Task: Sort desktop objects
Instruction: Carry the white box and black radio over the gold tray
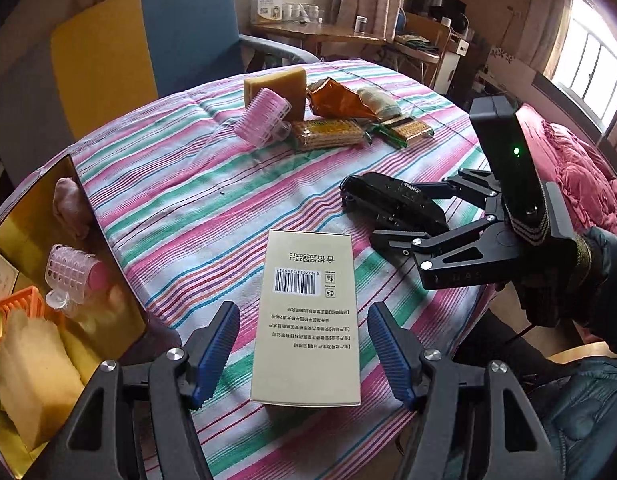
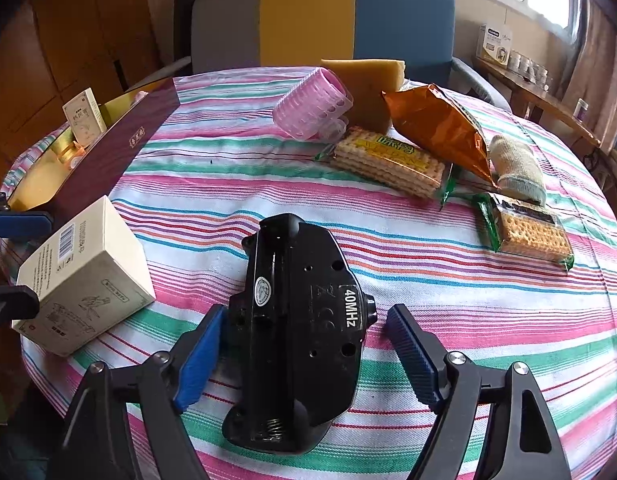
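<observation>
A cream carton [image 1: 304,320] with a barcode lies on the striped tablecloth between the blue pads of my left gripper [image 1: 304,356]. There is a gap on each side, so the gripper is open. A black remote controller [image 2: 300,340] marked 40MHz lies back-up, its battery bay uncovered, between the fingers of my right gripper [image 2: 304,360]. The left pad sits close against it and the right pad stands clear, so this gripper is open too. The left wrist view shows the right gripper [image 1: 408,212] straddling the controller [image 1: 396,200].
A maroon box with a gold lining [image 1: 80,200] at the table's left edge holds a pink roller, a sponge and small items. Further back lie a pink hair roller [image 2: 312,104], a yellow sponge [image 2: 364,76], an orange snack bag [image 2: 440,128], two cracker packs [image 2: 388,160] and a rolled sock [image 2: 516,168].
</observation>
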Demonstrator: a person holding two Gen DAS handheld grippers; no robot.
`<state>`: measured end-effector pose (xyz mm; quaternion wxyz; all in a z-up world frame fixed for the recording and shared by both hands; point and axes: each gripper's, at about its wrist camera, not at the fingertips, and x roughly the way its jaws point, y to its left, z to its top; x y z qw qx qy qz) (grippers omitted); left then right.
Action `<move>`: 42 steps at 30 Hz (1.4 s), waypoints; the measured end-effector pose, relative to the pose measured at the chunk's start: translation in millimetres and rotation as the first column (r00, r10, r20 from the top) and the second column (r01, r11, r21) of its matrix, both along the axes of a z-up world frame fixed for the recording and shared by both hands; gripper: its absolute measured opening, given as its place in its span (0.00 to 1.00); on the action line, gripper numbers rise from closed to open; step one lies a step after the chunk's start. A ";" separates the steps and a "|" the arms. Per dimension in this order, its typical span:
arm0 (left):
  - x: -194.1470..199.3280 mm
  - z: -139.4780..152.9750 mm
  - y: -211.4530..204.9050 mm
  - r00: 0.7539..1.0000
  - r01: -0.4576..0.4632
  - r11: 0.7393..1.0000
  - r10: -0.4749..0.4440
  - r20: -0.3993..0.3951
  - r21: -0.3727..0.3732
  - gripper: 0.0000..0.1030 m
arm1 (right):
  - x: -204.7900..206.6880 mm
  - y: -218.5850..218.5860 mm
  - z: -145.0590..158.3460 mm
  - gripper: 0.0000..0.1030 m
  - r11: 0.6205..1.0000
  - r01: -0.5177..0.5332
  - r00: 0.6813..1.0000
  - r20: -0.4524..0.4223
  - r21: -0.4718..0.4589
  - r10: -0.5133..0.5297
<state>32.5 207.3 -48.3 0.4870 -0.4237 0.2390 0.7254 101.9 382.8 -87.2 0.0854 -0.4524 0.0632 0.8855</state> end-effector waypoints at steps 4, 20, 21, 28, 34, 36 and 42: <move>-0.7 -7.4 11.2 1.000 0.018 0.999 -0.018 -0.011 -0.040 0.66 | -0.5 2.0 -1.1 0.80 1.000 0.000 1.000 -0.003 -0.001 0.000; 5.7 -26.4 -15.3 0.977 -0.179 0.983 0.173 0.128 0.037 0.51 | 16.9 -3.9 3.1 0.61 1.000 -0.009 0.999 -0.034 0.026 0.010; 7.0 -26.2 -18.7 0.973 -0.194 0.980 0.186 0.139 0.048 0.51 | 18.8 -4.5 3.4 0.61 1.000 -0.007 0.999 -0.034 0.025 0.008; 13.3 -14.9 -42.3 0.956 -0.263 0.956 0.240 0.169 0.126 0.50 | 28.2 -9.1 9.2 0.60 0.996 -0.010 0.999 -0.041 -0.084 0.007; 8.4 4.6 -59.0 0.947 -0.305 0.932 0.275 0.167 0.194 0.50 | 19.0 -16.5 21.5 0.60 0.956 -0.031 0.995 -0.096 -0.292 0.003; 4.2 11.9 -67.0 0.940 -0.330 0.919 0.298 0.167 0.216 0.50 | 12.0 -23.0 26.3 0.60 0.945 -0.049 0.994 -0.106 -0.322 0.016; -16.1 35.9 -101.7 0.908 -0.419 0.863 0.394 0.143 0.283 0.50 | -18.8 -54.2 47.5 0.60 0.931 -0.147 0.984 -0.144 -0.335 0.104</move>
